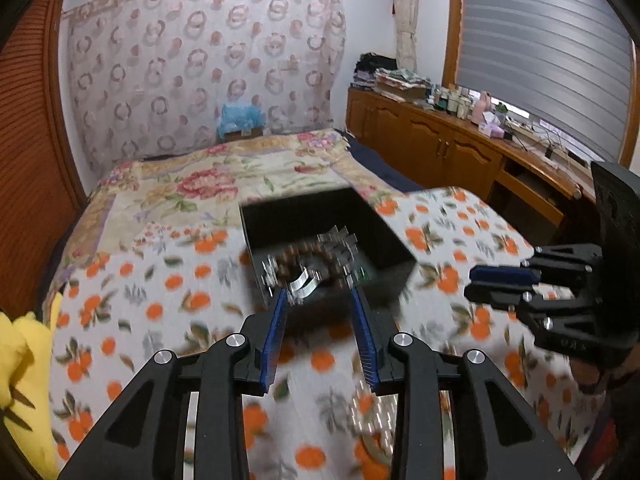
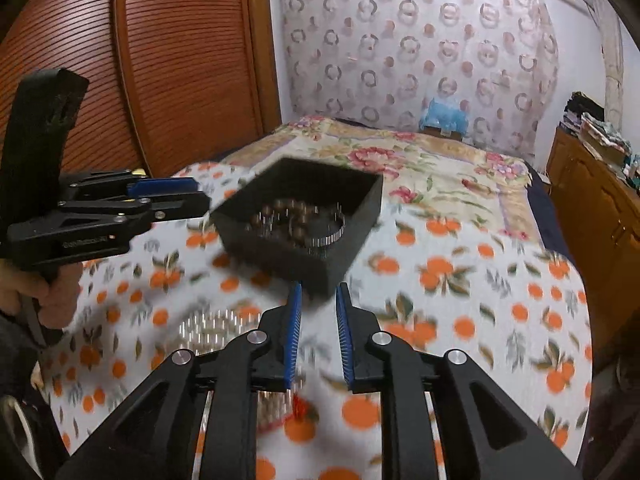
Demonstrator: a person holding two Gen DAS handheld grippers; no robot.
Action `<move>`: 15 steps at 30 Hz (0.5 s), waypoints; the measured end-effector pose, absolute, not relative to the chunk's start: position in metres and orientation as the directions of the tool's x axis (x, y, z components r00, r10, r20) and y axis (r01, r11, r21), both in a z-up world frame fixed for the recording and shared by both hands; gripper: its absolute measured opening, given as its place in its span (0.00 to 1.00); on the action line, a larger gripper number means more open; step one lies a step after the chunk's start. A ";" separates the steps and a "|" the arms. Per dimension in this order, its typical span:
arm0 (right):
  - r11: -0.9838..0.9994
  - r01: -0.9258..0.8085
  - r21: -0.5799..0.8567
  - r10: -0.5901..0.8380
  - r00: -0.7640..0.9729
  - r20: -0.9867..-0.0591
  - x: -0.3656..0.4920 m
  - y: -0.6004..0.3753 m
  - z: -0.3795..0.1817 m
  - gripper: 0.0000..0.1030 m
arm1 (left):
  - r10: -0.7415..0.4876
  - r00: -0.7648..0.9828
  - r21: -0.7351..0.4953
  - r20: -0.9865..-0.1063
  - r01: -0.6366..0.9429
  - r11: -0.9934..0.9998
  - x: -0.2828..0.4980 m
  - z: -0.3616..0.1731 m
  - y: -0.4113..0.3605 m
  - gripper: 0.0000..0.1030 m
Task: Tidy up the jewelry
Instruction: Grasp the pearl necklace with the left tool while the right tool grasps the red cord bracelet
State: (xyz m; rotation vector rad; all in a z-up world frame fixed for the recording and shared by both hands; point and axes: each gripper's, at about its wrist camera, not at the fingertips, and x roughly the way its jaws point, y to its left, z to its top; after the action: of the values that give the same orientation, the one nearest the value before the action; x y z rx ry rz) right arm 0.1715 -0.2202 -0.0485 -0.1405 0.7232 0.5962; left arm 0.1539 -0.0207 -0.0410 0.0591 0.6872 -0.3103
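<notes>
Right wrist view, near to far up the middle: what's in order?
right gripper → black box holding brown beads → floral bedspread → blue bundle → patterned wall cloth

An orange-printed cloth is lying over a floral bedspread, a patterned curtain is hanging behind the bed, a wooden cabinet is carrying folded clothes and bottles, and a yellow fabric is showing at the left.
</notes>
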 end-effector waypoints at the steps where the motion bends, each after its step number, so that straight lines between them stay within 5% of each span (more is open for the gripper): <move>1: 0.830 -0.552 0.083 0.460 0.591 -0.663 0.167 -0.223 -0.052 0.19 | -0.269 0.718 -0.052 -0.642 0.309 0.950 0.147 -0.046 -0.021 0.30; 15: 0.772 -0.620 0.139 0.524 0.496 -0.693 0.126 -0.189 -0.074 0.25 | -0.285 0.684 -0.079 -0.672 0.316 0.945 0.100 -0.072 -0.015 0.30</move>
State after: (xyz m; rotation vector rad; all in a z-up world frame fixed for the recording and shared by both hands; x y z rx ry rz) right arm 0.1264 -0.1889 -0.0736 -0.1349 0.7903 0.6954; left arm 0.0998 -0.0153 -0.0725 0.0445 0.7453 -0.3371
